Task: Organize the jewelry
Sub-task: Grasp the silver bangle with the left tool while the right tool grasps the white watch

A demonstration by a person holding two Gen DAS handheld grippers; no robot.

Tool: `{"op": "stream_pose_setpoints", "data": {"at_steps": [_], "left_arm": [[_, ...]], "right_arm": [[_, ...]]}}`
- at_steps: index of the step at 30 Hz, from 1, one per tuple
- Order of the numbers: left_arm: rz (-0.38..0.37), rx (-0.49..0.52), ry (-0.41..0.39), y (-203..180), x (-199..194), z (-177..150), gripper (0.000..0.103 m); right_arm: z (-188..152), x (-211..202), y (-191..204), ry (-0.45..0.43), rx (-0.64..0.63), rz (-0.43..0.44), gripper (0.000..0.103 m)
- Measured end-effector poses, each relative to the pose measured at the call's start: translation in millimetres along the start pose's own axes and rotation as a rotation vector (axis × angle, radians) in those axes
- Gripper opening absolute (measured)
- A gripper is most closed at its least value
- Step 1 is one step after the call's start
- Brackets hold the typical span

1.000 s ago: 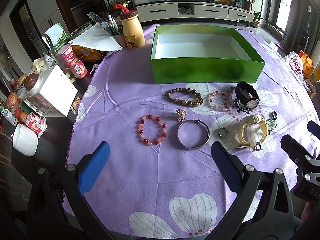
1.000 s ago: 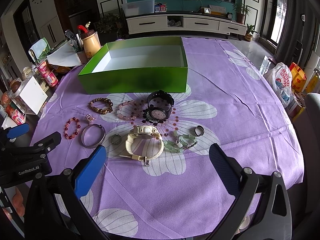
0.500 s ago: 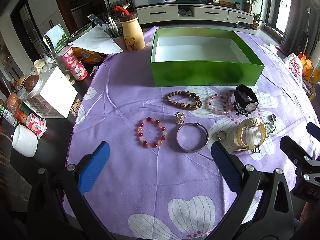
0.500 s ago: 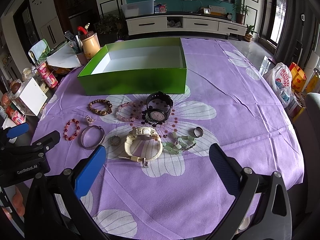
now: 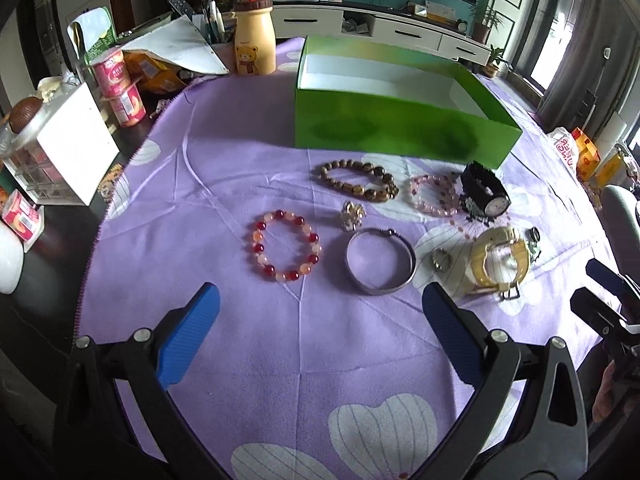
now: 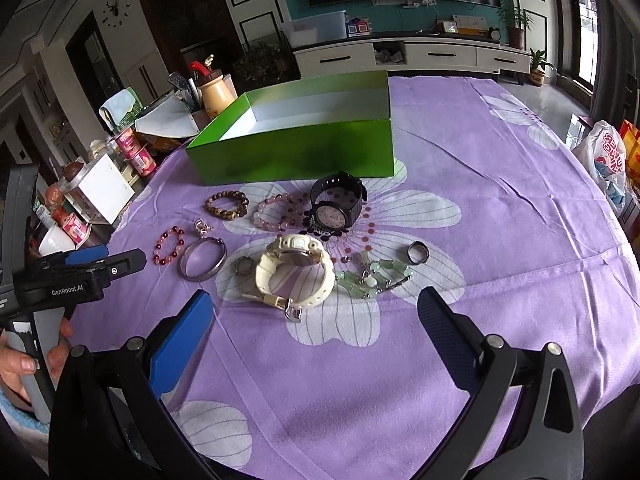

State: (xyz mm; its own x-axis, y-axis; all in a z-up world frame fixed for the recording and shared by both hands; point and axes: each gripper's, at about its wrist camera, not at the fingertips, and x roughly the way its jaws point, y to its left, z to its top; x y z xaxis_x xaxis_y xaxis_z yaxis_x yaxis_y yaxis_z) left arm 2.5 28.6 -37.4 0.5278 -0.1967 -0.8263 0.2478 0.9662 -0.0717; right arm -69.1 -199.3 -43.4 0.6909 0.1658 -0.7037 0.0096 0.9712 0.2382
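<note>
Purple cloth (image 5: 224, 184) nearer, bracelets (image 5: 286, 248) larger.

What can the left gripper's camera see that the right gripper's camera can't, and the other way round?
Only the left wrist view shows the right gripper at its edge. Only the right wrist view shows the wall clock, the green bead strand laid out in full, and the left gripper in a hand. Both show the green box, the red bead bracelet, silver bangle and cream watch.
</note>
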Motion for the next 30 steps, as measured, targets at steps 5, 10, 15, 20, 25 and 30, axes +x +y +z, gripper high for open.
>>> {"op": "stream_pose_setpoints", "data": {"at_steps": [5, 10, 15, 20, 25, 30], "left_arm": [[-0.022, -0.010, 0.015, -1, 14, -7, 0.098], [-0.039, -0.021, 0.037, -9, 30, -3, 0.078], [-0.067, -0.056, 0.090, -14, 51, 6, 0.052], [-0.025, -0.045, 0.101, -18, 59, 10, 0.045], [0.023, -0.017, 0.091, -21, 62, 14, 0.034], [0.024, 0.026, 0.085, -24, 60, 11, 0.033]], "right_arm": [[-4, 13, -2, 0.013, 0.018, 0.032, 0.068], [-1, 26, 2, 0.018, 0.018, 0.036, 0.046], [8, 41, 6, 0.017, -0.015, 0.018, 0.034], [13, 55, 11, 0.020, -0.082, -0.030, 0.030], [17, 65, 3, 0.036, -0.081, -0.051, 0.028], [19, 68, 0, 0.042, -0.115, -0.087, 0.028]]}}
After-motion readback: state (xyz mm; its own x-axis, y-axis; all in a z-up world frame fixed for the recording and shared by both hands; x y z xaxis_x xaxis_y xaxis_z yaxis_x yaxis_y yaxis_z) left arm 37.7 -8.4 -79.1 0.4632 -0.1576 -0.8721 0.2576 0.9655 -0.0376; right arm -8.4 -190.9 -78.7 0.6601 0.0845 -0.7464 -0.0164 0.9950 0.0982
